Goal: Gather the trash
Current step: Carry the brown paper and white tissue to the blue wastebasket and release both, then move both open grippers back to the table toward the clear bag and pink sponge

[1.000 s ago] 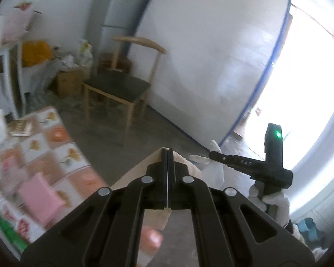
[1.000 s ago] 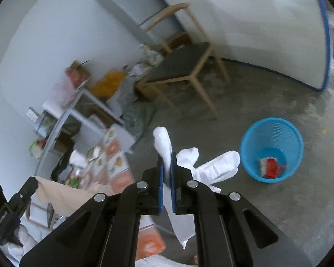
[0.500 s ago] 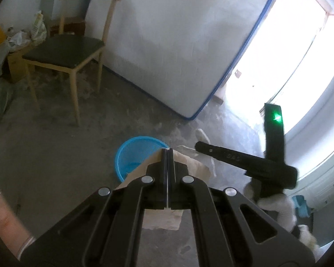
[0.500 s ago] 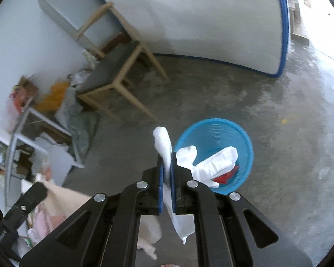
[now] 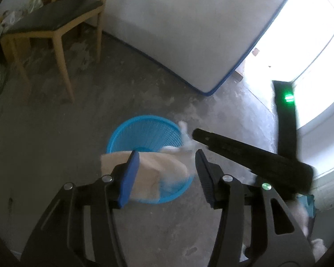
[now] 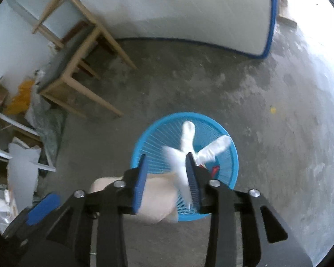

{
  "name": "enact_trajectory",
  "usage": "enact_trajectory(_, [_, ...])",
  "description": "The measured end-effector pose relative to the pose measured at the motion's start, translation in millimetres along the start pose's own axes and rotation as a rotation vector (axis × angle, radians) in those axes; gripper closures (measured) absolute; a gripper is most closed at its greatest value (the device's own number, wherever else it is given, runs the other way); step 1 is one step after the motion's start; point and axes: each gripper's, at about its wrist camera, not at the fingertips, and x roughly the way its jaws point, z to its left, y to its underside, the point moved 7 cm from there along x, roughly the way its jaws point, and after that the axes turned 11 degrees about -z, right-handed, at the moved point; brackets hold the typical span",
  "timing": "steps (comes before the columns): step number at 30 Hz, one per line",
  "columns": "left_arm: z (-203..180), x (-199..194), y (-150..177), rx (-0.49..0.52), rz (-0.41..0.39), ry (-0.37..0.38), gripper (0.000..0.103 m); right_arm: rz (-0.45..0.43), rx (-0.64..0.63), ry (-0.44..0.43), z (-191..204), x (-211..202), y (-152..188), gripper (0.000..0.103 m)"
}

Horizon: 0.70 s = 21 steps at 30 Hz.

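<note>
A blue mesh trash basket (image 5: 144, 131) stands on the concrete floor; in the right wrist view (image 6: 231, 155) a red wrapper (image 6: 214, 169) lies inside it. My left gripper (image 5: 165, 165) is open above the basket, and a beige paper (image 5: 160, 169) hangs loose between its jaws over the rim. My right gripper (image 6: 164, 166) is open above the basket, and a white glove (image 6: 189, 142), blurred, is loose beside its right finger over the basket. The beige paper (image 6: 153, 198) shows under the right gripper too.
A wooden chair (image 5: 49, 17) stands at the back left, also in the right wrist view (image 6: 78, 51). A white mattress with blue edging (image 5: 189, 26) leans on the wall. Clutter and bags (image 6: 22, 102) lie at the left. A bright doorway (image 5: 311, 44) is at the right.
Both grippers moved over the blue basket and opened. The beige paper and the white glove, held shut before, are now released and dropping toward the basket.
</note>
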Motion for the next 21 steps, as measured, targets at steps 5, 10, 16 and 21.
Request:
enact_trajectory(5, [6.5,-43.0,-10.4,0.002,-0.09,0.005,0.042,-0.009,0.0,0.021,-4.3,1.5,5.8,0.065])
enact_trajectory(10, [4.1,-96.7,-20.7,0.031,-0.186,-0.018,0.041,-0.043,0.009,0.01,-2.7,-19.0,4.3,0.064])
enact_trajectory(16, [-6.9,-173.4,-19.5,0.045,-0.278,0.019,0.039,-0.078,-0.006,-0.023,1.3,-58.8,12.9,0.064])
enact_trajectory(21, [-14.3,-252.0,0.0,0.116,-0.362,-0.035,0.032,-0.103,-0.071,-0.076,17.1,-103.9,30.6,0.059])
